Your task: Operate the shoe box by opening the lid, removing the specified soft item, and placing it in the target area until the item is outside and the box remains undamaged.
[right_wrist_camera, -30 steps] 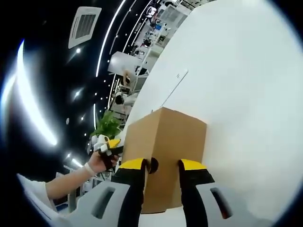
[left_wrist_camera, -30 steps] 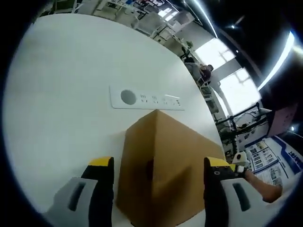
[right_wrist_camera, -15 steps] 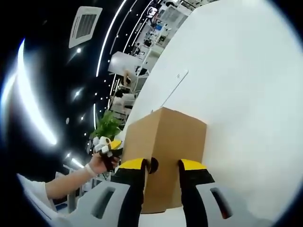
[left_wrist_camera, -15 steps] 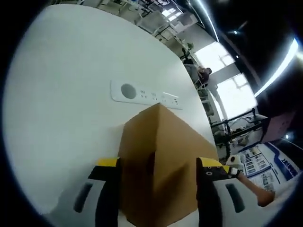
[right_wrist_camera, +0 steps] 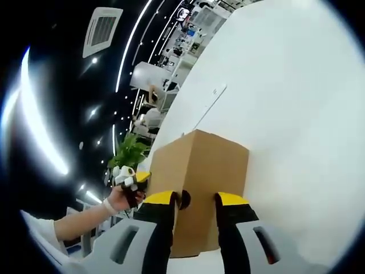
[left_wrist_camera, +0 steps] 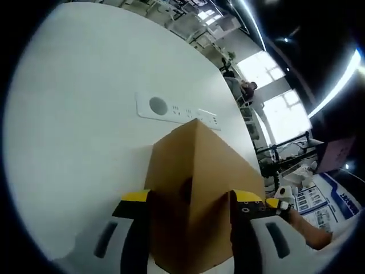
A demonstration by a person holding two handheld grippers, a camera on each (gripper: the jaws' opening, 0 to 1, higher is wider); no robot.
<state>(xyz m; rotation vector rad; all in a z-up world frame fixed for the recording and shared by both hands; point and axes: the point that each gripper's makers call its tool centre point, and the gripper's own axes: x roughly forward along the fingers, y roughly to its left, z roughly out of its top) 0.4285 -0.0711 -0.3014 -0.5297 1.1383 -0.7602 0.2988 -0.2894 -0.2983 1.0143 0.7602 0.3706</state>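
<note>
Left gripper point(left_wrist_camera: 185, 200): jaws at bottom centre of the left gripper view, set to either side of a near corner of the shoe box point(left_wrist_camera: 197, 188), yellow tips level with its two near faces. Looks like touching or just off; a firm clamp cannot be told.

Right gripper point(right_wrist_camera: 195, 200): jaws narrow at bottom centre of the right gripper view, tips flanking a small round hole low on the box's near face point(right_wrist_camera: 197, 171). Whether they pinch the cardboard there: cannot tell.

The box fills the lower middle of both views, straight ahead of each gripper, closed, lid on. The grippers seem to stand at opposite ends, so the long axis probably runs between them; each about equally near.

The left gripper and the hand point(right_wrist_camera: 122, 197) that holds it show at lower left in the right gripper view, just beside the box's far end.

Judgement: lid lift not yet begun; it should go straight up from both ends.

White table point(left_wrist_camera: 74, 114) bare and wide on the left of the left gripper view: room to set things down. Flat white socket panel point(left_wrist_camera: 174, 108) lies just behind the box. Table edge runs upper right, workshop beyond.
</note>
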